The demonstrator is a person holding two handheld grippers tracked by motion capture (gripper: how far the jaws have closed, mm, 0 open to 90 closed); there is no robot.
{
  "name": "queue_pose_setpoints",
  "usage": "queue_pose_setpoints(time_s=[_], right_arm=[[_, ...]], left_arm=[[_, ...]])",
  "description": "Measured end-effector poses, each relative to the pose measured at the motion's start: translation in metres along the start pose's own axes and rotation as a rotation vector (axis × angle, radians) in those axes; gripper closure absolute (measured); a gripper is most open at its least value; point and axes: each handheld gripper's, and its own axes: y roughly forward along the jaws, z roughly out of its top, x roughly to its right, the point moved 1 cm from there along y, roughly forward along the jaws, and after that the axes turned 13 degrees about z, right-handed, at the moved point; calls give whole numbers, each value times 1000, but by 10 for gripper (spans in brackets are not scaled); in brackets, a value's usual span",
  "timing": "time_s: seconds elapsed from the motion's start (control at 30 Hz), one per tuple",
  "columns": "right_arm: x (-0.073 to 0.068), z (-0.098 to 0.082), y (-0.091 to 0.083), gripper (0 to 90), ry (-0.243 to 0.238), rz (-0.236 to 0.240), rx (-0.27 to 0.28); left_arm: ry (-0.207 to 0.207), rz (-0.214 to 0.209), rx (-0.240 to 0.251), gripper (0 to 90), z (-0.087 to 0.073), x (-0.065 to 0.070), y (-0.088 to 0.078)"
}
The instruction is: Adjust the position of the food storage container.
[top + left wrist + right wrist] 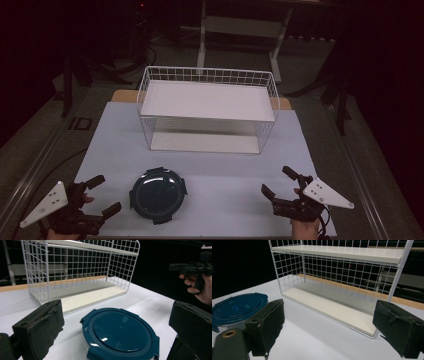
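The blue lidded container [158,194] sits near the bench's [225,165] front edge, left of centre. The left tool [102,196] beside it gapes empty; the right tool [280,182], near the front-right corner, likewise. The wire shelf rack [207,107] stands behind.

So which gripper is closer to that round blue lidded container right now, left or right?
Left. The left gripper sits open just beside the blue container, on its left side. The right gripper, also open, is farther off across the table.
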Motion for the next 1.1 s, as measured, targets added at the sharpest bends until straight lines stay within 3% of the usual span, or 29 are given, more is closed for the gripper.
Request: queue_pose_setpoints(time_s=[0.17,0.23,0.27,0.37,0.47,0.57,0.8,1.1], right_arm=[[-4,3,0,103,-6,-6,-8],[-5,4,1,103,-11,-8,-15],[-6,5,0,103,-13,-10,-12],[-7,9,2,103,-1,3,-5],[-9,9,3,103,1,5,-8],[-9,10,4,103,-2,7,-14],[-6,8,4,103,6,11,4],[-5,6,5,103,18,32,10]], left_arm=[[5,-6,18,0,6,4,-3],[13,12,8,0,9,5,-5],[29,21,-4,0,15,5,-7],[18,-21,-22,0,22,1,-10],[54,-25,-73,0,22,-5,-11],[51,-33,-107,46,18,-13,-12],[89,-79,-215,317,5,-22,-5],[132,-63,-407,704,-15,-23,9]])
